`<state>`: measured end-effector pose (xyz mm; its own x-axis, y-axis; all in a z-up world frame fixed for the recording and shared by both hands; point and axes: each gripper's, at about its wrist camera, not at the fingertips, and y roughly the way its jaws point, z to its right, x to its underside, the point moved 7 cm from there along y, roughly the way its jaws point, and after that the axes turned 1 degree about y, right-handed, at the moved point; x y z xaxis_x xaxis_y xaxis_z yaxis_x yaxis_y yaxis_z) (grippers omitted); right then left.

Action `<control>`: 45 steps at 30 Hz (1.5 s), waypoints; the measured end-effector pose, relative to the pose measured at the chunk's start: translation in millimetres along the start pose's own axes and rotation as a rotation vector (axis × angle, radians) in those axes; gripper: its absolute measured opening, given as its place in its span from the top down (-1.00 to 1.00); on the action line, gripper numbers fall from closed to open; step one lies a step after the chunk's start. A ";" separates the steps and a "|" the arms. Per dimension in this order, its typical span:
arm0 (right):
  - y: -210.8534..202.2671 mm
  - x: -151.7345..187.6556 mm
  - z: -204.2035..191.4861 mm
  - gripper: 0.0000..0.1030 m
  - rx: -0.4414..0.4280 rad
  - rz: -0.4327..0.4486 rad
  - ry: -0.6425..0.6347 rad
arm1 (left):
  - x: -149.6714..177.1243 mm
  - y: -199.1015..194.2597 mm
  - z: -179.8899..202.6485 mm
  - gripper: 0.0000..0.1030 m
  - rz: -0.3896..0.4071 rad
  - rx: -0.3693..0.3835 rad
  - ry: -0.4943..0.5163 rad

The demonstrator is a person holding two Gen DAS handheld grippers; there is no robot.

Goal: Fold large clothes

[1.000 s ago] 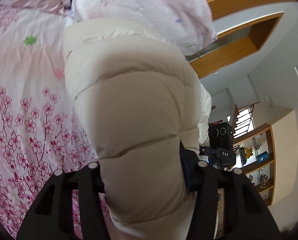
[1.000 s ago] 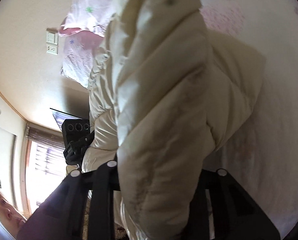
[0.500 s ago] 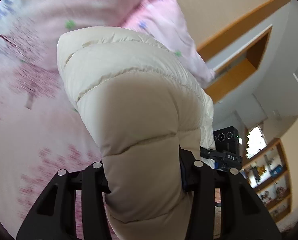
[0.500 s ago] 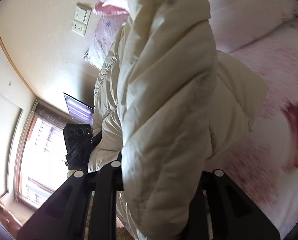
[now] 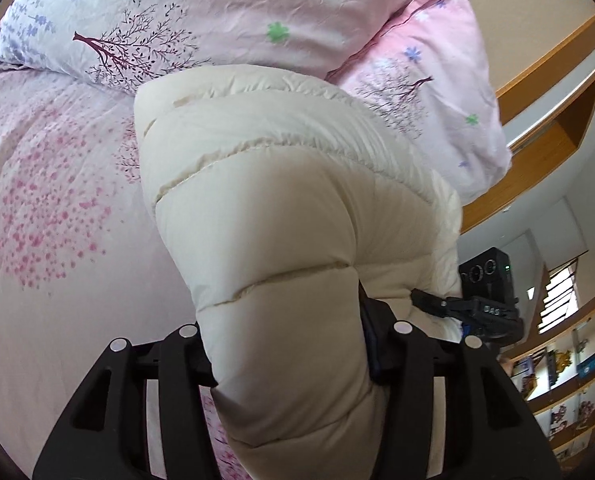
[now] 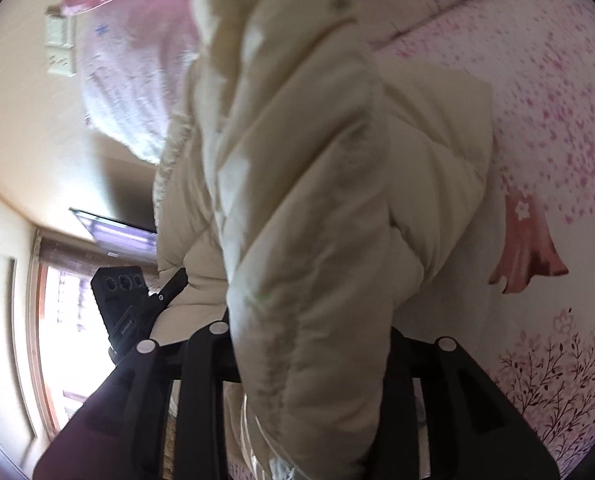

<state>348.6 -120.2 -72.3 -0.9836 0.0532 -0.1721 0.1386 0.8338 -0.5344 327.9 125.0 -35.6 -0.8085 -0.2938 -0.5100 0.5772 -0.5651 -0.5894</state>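
bed: pink floral duvet (image 5: pixel 57 280) fills the left of the left wrist view; two pillows (image 5: pixel 225 28) at the far end.
jacket: cream puffer jacket (image 5: pixel 281 216) held up off the bed, one quilted end bunched in each claw, free part trailing toward the pillows and resting on the duvet.
left gripper (image 5: pixel 289 364): partly open around a fat roll of padding. Jaws have just been opening wider, jacket between them and bulging past both fingers. Looks pinched, hold looks soft.
right gripper (image 6: pixel 309 364): narrower gap than the left, clamped on a thick sleeve-like roll of the jacket. Jaws have just been opening too, fabric sits between them. Its view is partly motion-blurred.
cross-check: each claw shows at the edge of the other's view, both buried in the same garment, close together.
room edge: shelving (image 5: pixel 557 392) at far right, clear of the work.
risk 1: slick shell plus springy fill. If the jaws widen further mid-carry, the roll pops out and the fold line is lost.
risk 2: uneven release. One side lets go first, jacket swings and lands twisted.
risk 3: trailing end drags on the duvet, rucks up, fold goes crooked.
risk 4: jacket set down too near the pillows, so it lies humped rather than flat.
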 end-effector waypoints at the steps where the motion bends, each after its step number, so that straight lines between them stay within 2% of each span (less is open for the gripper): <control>1: 3.3 0.5 5.6 0.24 0.009 -0.003 0.034 | -1.1 3.3 -2.2 -0.04 -0.002 -0.017 0.003; 3: 1.7 5.6 7.8 0.09 0.016 -0.010 0.069 | -2.9 6.2 -5.9 -0.12 -0.007 -0.039 -0.003; 5: 4.1 10.6 5.6 0.06 0.009 -0.008 0.069 | -1.5 4.6 -8.0 -0.19 -0.007 -0.056 -0.008; 6: -2.2 13.5 3.6 -0.06 0.046 0.005 0.051 | -0.5 1.5 -8.0 -0.27 0.000 -0.080 0.000; 7: -11.4 14.3 5.6 -0.35 0.099 0.023 0.038 | -0.9 -4.9 -6.2 -0.31 0.016 -0.113 0.011; 9: -41.3 18.4 0.1 -0.46 0.233 0.120 -0.040 | -2.8 -21.6 -2.1 -0.36 0.062 -0.162 0.035; 12: -85.0 27.6 -12.7 -0.45 0.358 0.306 -0.120 | -4.4 -57.4 10.1 -0.38 0.181 -0.240 0.099; 14: -115.3 42.4 -32.0 -0.22 0.416 0.447 -0.231 | 2.1 -76.8 25.7 -0.38 0.247 -0.273 0.160; 16: -120.2 67.0 -55.0 0.15 0.403 0.470 -0.363 | 18.2 -87.9 48.3 -0.38 0.275 -0.277 0.242; 19: -98.5 106.3 -74.7 0.55 0.387 0.391 -0.518 | 42.1 -85.8 76.2 -0.38 0.269 -0.271 0.335; 22: -77.2 131.9 -62.7 0.57 0.421 0.290 -0.565 | 63.1 -74.4 89.4 -0.38 0.220 -0.248 0.389; 25: -61.4 140.2 -35.7 0.59 0.479 0.217 -0.501 | 74.7 -55.0 88.6 -0.38 0.163 -0.294 0.427; 28: -60.9 146.2 -13.8 0.58 0.475 0.198 -0.448 | 83.3 -35.8 79.5 -0.38 0.100 -0.372 0.466; 31: -63.2 149.0 -4.6 0.58 0.484 0.189 -0.439 | 86.8 -20.9 72.9 -0.40 0.067 -0.418 0.483; 34: -61.3 142.4 -12.7 0.54 0.503 0.158 -0.448 | 87.8 -9.1 66.4 -0.42 0.066 -0.472 0.509; 35: -67.6 135.0 -18.2 0.52 0.460 0.155 -0.423 | 88.3 -10.1 68.4 -0.42 0.078 -0.492 0.529; 36: -79.4 127.5 -25.4 0.40 0.395 0.186 -0.395 | 89.1 -11.5 70.6 -0.43 0.091 -0.497 0.544; 37: -91.5 120.1 -32.6 0.08 0.354 0.230 -0.371 | 89.6 -15.5 74.5 -0.46 0.112 -0.496 0.564; 39: -120.0 92.2 -37.2 -0.38 0.323 0.355 -0.305 | 90.5 -21.2 80.7 -0.60 0.138 -0.489 0.588; 41: -135.3 58.1 -31.5 -0.39 0.321 0.418 -0.222 | 90.6 -23.5 83.8 -0.65 0.145 -0.487 0.592; 44: -124.4 15.0 -11.1 -0.38 0.299 0.402 -0.071 | 90.6 -23.3 84.4 -0.67 0.150 -0.487 0.585; 45: -117.0 5.7 -6.8 -0.18 0.288 0.386 -0.035 | 90.5 -23.3 84.5 -0.69 0.152 -0.485 0.582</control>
<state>326.0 -213.7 -5.1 -0.8505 0.3057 -0.4280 0.5235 0.5704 -0.6329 231.6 46.4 -15.1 -0.6030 0.1873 -0.7754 0.7715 -0.1103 -0.6266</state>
